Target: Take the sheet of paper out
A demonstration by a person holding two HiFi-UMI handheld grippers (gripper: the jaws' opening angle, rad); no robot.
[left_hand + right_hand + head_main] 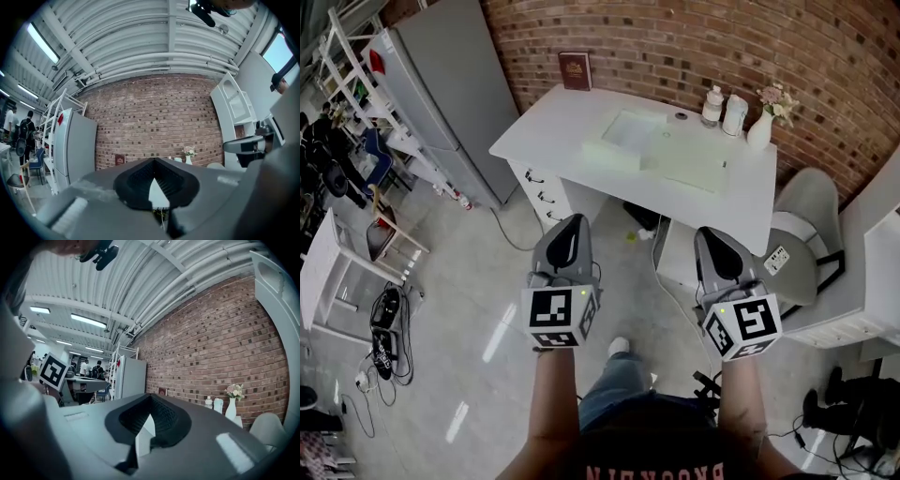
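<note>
In the head view a white desk (572,122) stands against the brick wall, well ahead of both grippers. On it lies a pale green flat case (626,139), and a pale sheet-like piece (692,161) spreads out to its right; I cannot tell whether this is loose paper. My left gripper (572,221) and right gripper (713,234) are held level over the floor, short of the desk. Both are shut with nothing between the jaws. The left gripper view shows its jaws (153,160) meeting at the tip, and the right gripper view shows the same (150,395).
A dark red book (575,70) leans on the wall, with two bottles (712,106) and a white flower vase (760,128) at the desk's far right. A grey chair (807,234) stands right of the desk, a grey refrigerator (450,94) to its left. Cables (389,337) lie on the floor.
</note>
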